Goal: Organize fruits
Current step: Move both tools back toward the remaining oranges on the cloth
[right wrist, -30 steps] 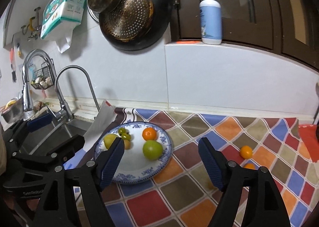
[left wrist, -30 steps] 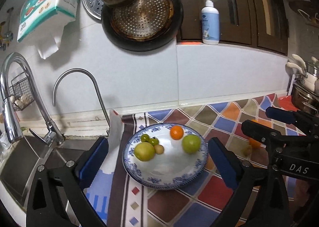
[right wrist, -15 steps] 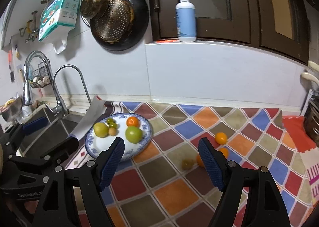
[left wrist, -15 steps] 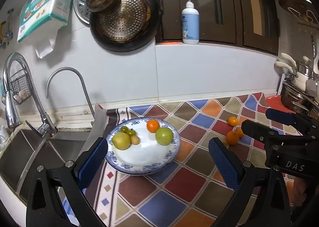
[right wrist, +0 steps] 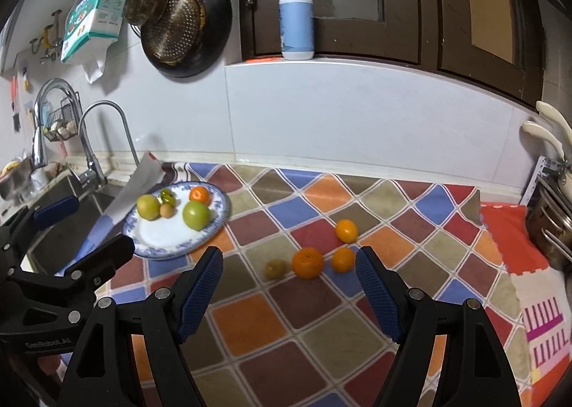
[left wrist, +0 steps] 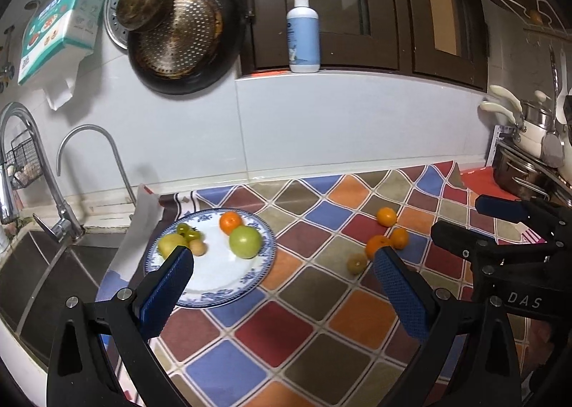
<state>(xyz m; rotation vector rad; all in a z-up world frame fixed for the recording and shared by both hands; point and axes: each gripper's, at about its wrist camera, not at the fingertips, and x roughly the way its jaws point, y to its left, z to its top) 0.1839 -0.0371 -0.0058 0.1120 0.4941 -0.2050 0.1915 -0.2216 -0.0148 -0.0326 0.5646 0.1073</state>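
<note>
A blue-and-white plate (left wrist: 228,282) (right wrist: 161,235) on the checked cloth carries a green apple (left wrist: 245,242) (right wrist: 196,215), a yellow-green fruit (right wrist: 148,207), an orange (left wrist: 230,222) (right wrist: 199,194) and small green and tan fruits. To its right, loose on the cloth, lie three oranges (right wrist: 307,263) (right wrist: 346,230) (right wrist: 342,259) and a small olive fruit (left wrist: 356,263) (right wrist: 275,268). My left gripper (left wrist: 282,264) stands open with nothing in it, above the cloth just right of the plate. My right gripper (right wrist: 287,264) is open and empty, with the largest loose orange and the olive fruit beyond its tips.
A sink (left wrist: 32,285) with two taps (left wrist: 85,142) lies left of the plate. Pans (left wrist: 178,39) hang on the wall, and a soap bottle (left wrist: 303,35) stands on a ledge. Pots (left wrist: 529,171) crowd the right end of the counter.
Both grippers have moved rightwards and back along the counter. The plate has slid to the left in both views and the loose oranges have come into sight. Both stay open.
</note>
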